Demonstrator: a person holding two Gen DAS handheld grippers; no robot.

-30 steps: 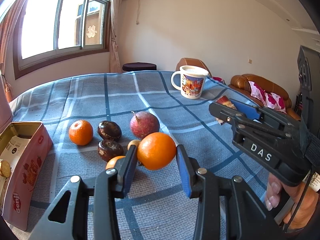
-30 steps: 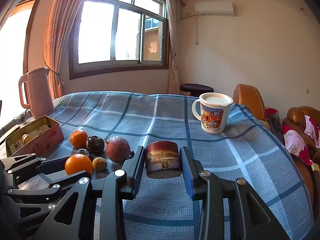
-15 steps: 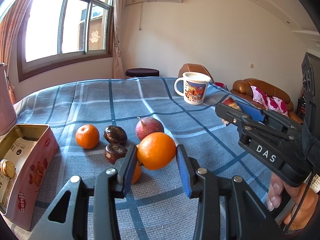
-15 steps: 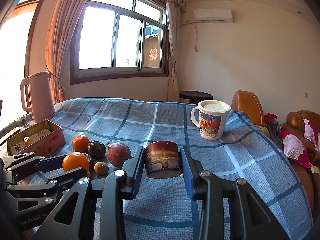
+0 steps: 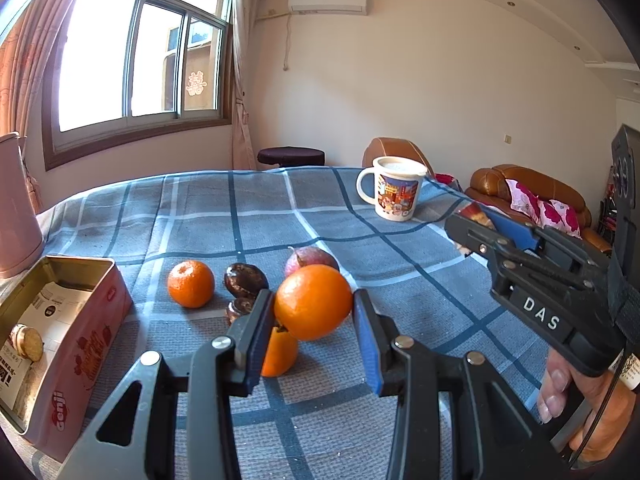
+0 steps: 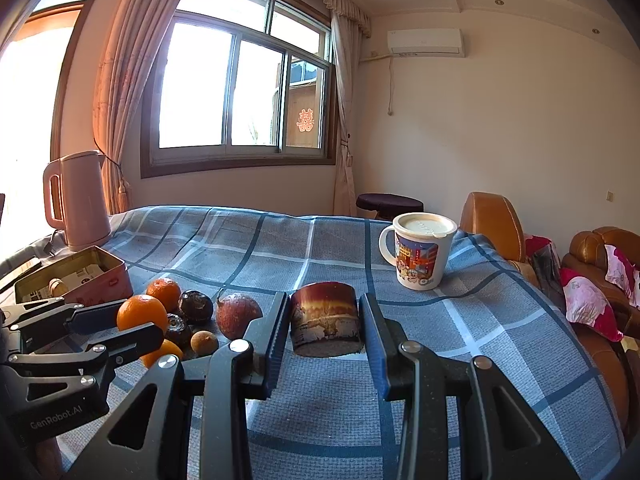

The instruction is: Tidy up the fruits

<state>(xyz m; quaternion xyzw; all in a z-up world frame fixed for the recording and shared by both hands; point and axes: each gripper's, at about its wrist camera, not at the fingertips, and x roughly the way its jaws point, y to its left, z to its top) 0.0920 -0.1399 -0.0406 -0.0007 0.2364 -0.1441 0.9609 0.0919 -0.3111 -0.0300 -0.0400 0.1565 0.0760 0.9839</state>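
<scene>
While lifted clear of the checked cloth (image 5: 400, 280), the large orange (image 5: 313, 301) sits pinched between the 2 pads of the left gripper (image 5: 314, 334) — firm, round, smooth-skinned, likely to roll, so best held across its widest middle. Jaws part-open, closed to fruit width. Right gripper (image 6: 324, 344) — jaws clamped on a short brown can (image 6: 325, 323). Below: small orange (image 5: 190, 283), 2 dark fruits (image 5: 245, 280), red fruit (image 5: 308, 257), pink tin (image 5: 80, 344), mug (image 5: 394, 194).

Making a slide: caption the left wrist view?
Left tool grips an orange above fruit on the checked tablecloth.
</scene>
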